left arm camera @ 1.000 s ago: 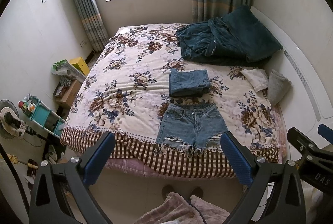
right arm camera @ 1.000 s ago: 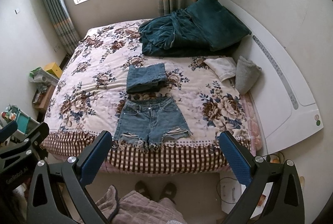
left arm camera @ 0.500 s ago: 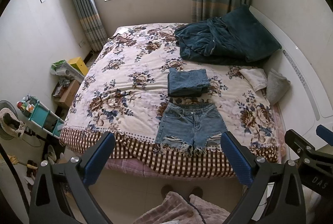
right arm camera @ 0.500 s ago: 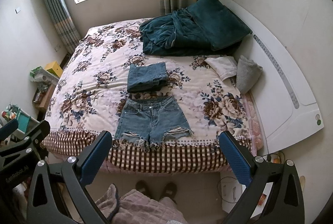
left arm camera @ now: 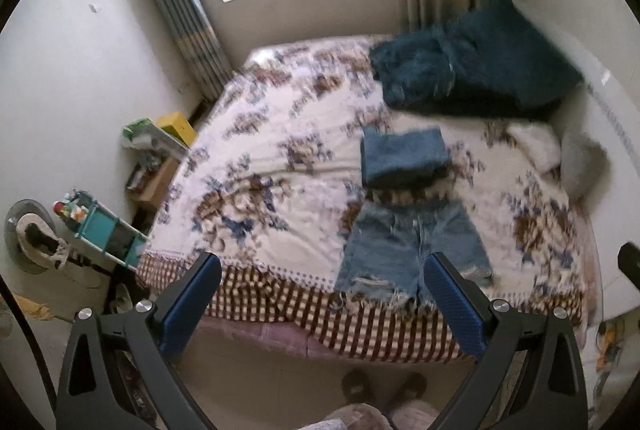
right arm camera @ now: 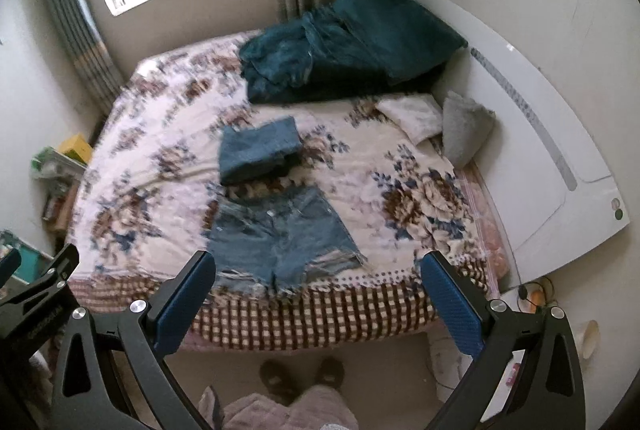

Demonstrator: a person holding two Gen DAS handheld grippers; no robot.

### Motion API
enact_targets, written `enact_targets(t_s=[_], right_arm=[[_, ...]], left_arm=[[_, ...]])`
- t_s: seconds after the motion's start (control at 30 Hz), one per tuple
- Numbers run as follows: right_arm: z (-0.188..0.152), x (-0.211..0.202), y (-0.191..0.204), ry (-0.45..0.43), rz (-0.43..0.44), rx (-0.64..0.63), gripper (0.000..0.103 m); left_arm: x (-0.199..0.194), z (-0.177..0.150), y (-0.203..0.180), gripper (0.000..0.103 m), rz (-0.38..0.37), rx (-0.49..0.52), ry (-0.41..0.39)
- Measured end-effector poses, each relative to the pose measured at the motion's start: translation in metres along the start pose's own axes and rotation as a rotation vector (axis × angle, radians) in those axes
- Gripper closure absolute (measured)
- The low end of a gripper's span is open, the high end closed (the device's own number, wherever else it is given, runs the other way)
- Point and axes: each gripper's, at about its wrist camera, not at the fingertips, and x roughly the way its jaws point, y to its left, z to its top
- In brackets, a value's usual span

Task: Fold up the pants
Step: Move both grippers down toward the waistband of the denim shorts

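Note:
A pair of light denim shorts (left arm camera: 412, 246) lies flat on the floral bedspread near the bed's foot edge; they also show in the right wrist view (right arm camera: 280, 242). Behind them lies a folded pair of darker jeans (left arm camera: 404, 156), also seen from the right (right arm camera: 258, 150). My left gripper (left arm camera: 320, 270) is open and empty, held above the floor short of the bed. My right gripper (right arm camera: 318, 270) is open and empty too, at about the same distance. Each gripper's body shows at the edge of the other's view.
A dark teal blanket (left arm camera: 472, 70) is heaped at the head of the bed by the white headboard (right arm camera: 560, 134). Two small pillows (right arm camera: 464, 128) lie on the right side. A teal shelf cart (left arm camera: 100, 226), boxes and a fan stand left of the bed. My slippered feet (right arm camera: 300, 374) are below.
Both views have moved closer to the bed and turned, the left one to the left and the right one to the right, with motion blur. The clothes have not moved and both grippers stay open.

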Motion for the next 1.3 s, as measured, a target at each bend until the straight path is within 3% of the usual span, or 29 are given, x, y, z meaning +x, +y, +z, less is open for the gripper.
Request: enact_targets(t_s=[0.2, 0.4, 0.7, 0.83, 0.97, 1.0, 1.03, 1.07, 1.13, 1.2, 1.3], right_arm=[[0.003, 0.105, 0.011, 0.106, -0.050, -0.034, 0.000], [0.007, 0.222, 0.001, 0.195, -0.043, -0.080, 0.000], [0.035, 0.427, -0.024, 0.370, 0.126, -0.224, 0.000], [0.044, 0.516, -0.048, 0.468, 0.287, -0.227, 0.000], [0.045, 0.599, -0.078, 0.582, 0.356, -0.190, 0.001], [0.044, 0.615, -0.085, 0.600, 0.359, -0.187, 0.003], [0.044, 0.638, -0.096, 0.620, 0.374, -0.186, 0.014], [0.042, 0.650, -0.103, 0.637, 0.386, -0.186, 0.035], [0.039, 0.684, -0.119, 0.690, 0.402, -0.182, 0.055], [0.037, 0.711, -0.134, 0.730, 0.440, -0.171, 0.055], [0.035, 0.750, -0.149, 0.801, 0.467, -0.198, 0.054]], left_arm=[[0.078, -0.005, -0.006, 0.000, -0.009, 0.011, 0.117], [0.166, -0.004, -0.030, 0.000, -0.032, -0.049, 0.235], [0.292, -0.005, -0.089, 0.000, 0.078, -0.215, 0.375], [0.345, -0.009, -0.122, 0.000, 0.152, -0.230, 0.380], [0.398, -0.023, -0.169, 0.000, 0.238, -0.192, 0.395], [0.406, -0.027, -0.179, 0.000, 0.243, -0.185, 0.402], [0.415, -0.032, -0.194, 0.000, 0.254, -0.176, 0.412], [0.421, -0.038, -0.209, 0.000, 0.267, -0.163, 0.416], [0.428, -0.049, -0.244, 0.000, 0.296, -0.112, 0.411], [0.430, -0.062, -0.287, 0.000, 0.328, -0.037, 0.399], [0.432, -0.080, -0.342, 0.000, 0.295, 0.024, 0.408]])
